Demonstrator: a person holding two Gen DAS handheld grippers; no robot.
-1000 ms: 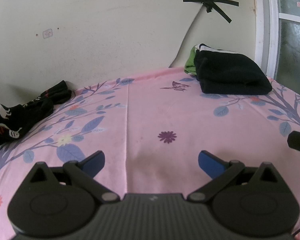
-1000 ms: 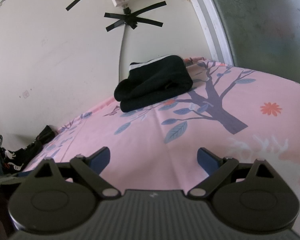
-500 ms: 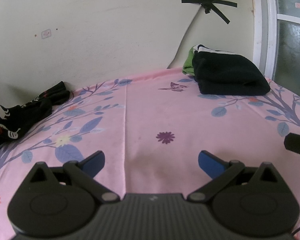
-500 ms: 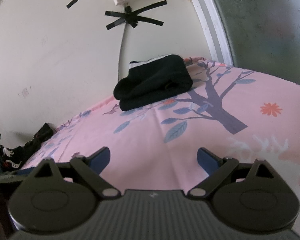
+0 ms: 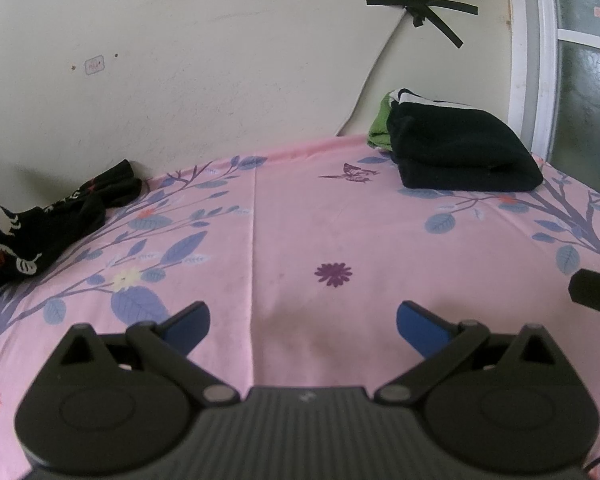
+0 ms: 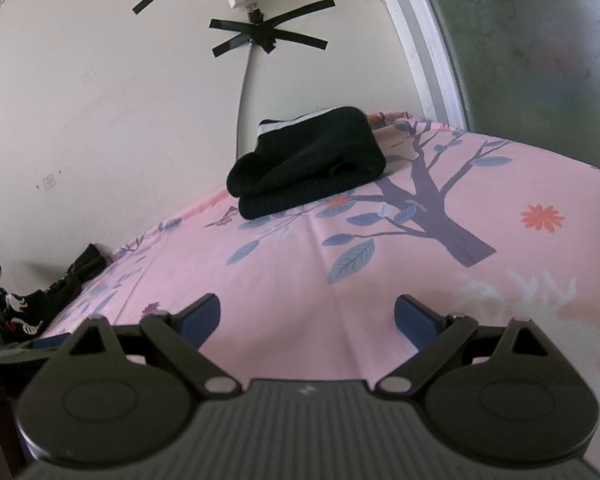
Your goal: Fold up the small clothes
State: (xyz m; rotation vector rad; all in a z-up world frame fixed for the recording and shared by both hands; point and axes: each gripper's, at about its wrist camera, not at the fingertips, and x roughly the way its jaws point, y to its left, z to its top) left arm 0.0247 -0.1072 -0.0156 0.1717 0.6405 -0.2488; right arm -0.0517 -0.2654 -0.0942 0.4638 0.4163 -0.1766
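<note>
A green cloth (image 5: 378,128) hides behind the folded black clothes (image 5: 460,148), so only a small bit of it peeks out. From the right wrist view you cannot see it at all.

The black printed clothes (image 5: 40,220) run off the left side of the picture. Their white and red marks are too small to read.

A black part (image 5: 596,292) sticks in from the right side; the rest is cut off.

A tiny sticker (image 5: 94,65) on the wall (image 5: 220,60) is too small to make out.

The window glass (image 6: 540,52) is cloudy.
</note>
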